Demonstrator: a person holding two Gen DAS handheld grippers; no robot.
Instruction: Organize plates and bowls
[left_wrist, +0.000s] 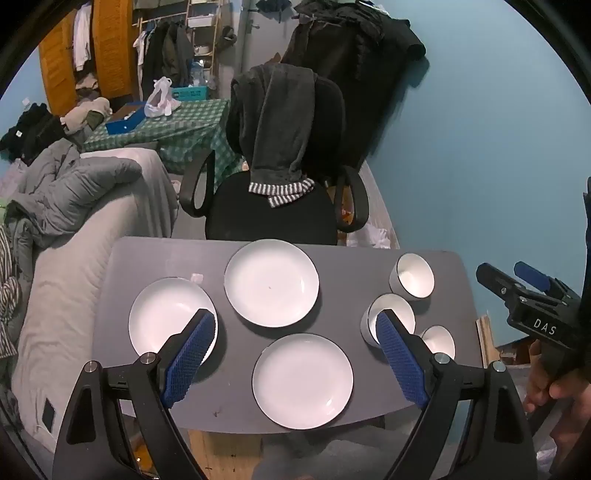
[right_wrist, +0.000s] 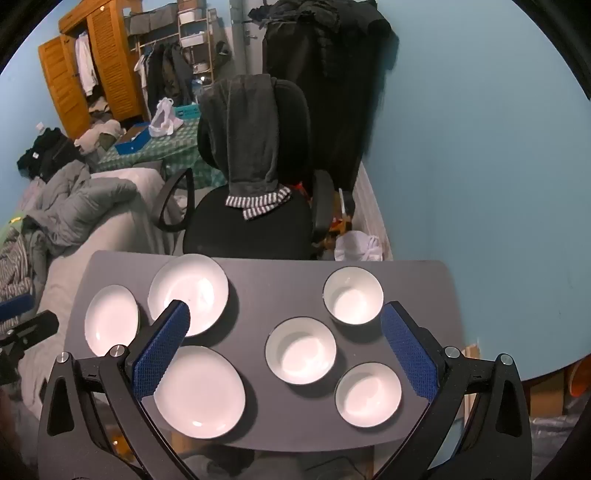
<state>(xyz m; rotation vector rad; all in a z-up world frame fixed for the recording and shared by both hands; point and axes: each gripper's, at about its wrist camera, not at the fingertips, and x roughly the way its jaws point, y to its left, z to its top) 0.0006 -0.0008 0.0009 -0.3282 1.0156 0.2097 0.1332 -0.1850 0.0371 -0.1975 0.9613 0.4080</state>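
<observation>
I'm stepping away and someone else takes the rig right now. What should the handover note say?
Left tongs: open, empty, above the table.
Right tongs: open, empty, above the table too.
Three plates lie apart on the left: far plate, left plate, near plate.
Three bowls stand apart on the right: far bowl, middle bowl, near bowl.
Done: nothing stacked.
Left: probably gather plates into one pile, bowls into another.

A grey table (right_wrist: 258, 284) carries three white plates (right_wrist: 198, 391) and three white bowls (right_wrist: 300, 350), all apart.
</observation>
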